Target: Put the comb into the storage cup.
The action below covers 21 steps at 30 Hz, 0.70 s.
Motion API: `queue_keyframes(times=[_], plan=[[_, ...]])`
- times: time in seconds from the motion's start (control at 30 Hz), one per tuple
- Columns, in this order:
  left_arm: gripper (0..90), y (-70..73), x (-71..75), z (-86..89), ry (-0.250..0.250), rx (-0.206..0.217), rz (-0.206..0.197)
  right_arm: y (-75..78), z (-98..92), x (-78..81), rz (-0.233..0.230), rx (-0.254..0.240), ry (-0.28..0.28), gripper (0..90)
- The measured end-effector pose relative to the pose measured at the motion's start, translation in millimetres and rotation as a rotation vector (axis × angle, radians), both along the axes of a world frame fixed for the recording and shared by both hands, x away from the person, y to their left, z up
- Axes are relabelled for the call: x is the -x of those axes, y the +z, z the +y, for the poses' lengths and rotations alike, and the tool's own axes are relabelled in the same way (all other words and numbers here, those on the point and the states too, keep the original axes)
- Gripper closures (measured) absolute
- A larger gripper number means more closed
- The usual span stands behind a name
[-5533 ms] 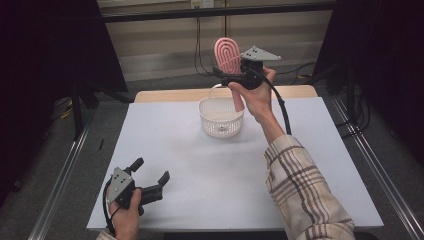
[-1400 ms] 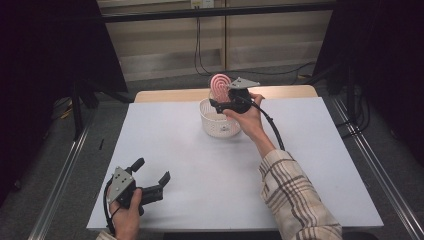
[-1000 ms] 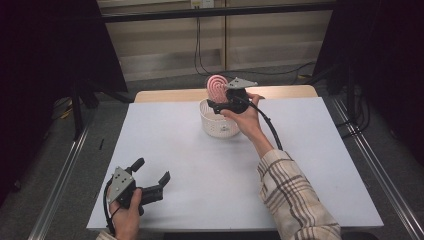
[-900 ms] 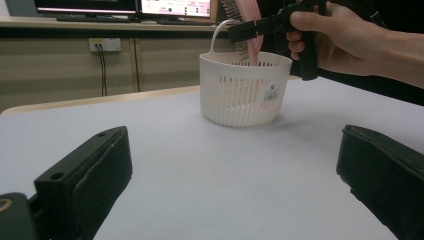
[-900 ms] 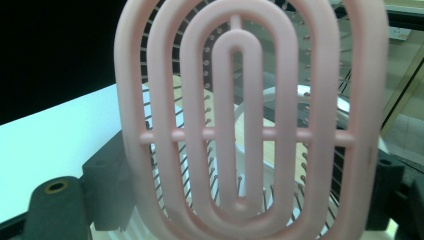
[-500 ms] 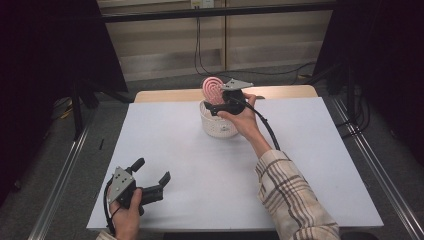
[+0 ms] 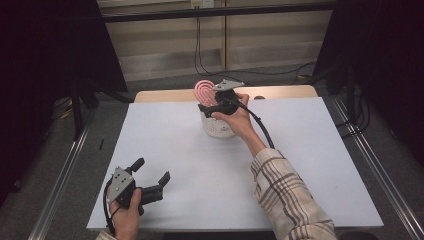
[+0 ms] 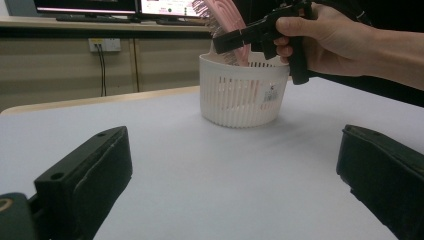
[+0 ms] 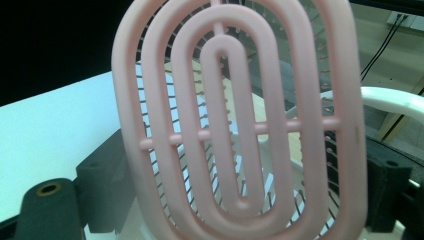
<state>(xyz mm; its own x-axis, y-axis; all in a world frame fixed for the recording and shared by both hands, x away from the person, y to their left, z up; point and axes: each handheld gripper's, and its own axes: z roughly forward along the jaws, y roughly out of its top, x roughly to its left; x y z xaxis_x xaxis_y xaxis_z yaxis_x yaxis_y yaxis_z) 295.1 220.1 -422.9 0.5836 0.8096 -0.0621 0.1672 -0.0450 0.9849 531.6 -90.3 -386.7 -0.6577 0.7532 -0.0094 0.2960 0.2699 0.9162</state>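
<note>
- Down at the near left corner of the white table (image 7: pixel 165 150) we have the left gripper (image 7: pixel 150 177), resting low with its jaws spread wide and nothing between them.
- Its own view gives us what the high camera can't: a level look across the table to the white slatted basket (image 8: pixel 243 90), with the pink hairbrush (image 8: pixel 227 22) standing tilted in it, bristles facing left.
- Moving right in the high view, the basket (image 7: pixel 219 129) sits at the far middle of the table, the brush (image 7: pixel 203 91) poking up above its rim.
- Just right of that, the right gripper (image 7: pixel 209 106) is held level over the basket, a hand (image 7: pixel 235 115) wrapped round it and a plaid sleeve (image 7: pixel 290 195) trailing to the near edge.
- The right gripper view adds the close-up: the brush's looped pink back (image 9: pixel 240 120) stands between the two jaws, which flank it on either side and are set wide. We cannot tell whether the pads press on it.
</note>
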Motion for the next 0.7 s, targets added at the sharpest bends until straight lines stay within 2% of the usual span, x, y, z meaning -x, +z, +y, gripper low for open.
queue_keyframes(times=[0.17, 0.23, 0.43, 0.7], plan=[[1.5, 0.0, 0.0, -0.5, 0.000, -0.004, 0.002, 1.4, 1.8, -0.1, 0.016, 0.012, 0.005, 14.8], [1.5, 0.0, 0.0, -0.5, 0.000, -0.004, 0.002, 1.1, 2.3, -0.3, 0.010, 0.028, 0.006, 15.2], [1.5, -0.3, -0.2, -1.3, -0.005, 0.004, 0.005, 0.9, 1.1, -1.2, 0.020, 0.029, 0.008, 14.9], [1.5, -0.1, -0.1, -0.3, 0.000, -0.005, 0.002, -0.6, 5.6, 0.3, 0.014, 0.049, 0.010, 11.4]])
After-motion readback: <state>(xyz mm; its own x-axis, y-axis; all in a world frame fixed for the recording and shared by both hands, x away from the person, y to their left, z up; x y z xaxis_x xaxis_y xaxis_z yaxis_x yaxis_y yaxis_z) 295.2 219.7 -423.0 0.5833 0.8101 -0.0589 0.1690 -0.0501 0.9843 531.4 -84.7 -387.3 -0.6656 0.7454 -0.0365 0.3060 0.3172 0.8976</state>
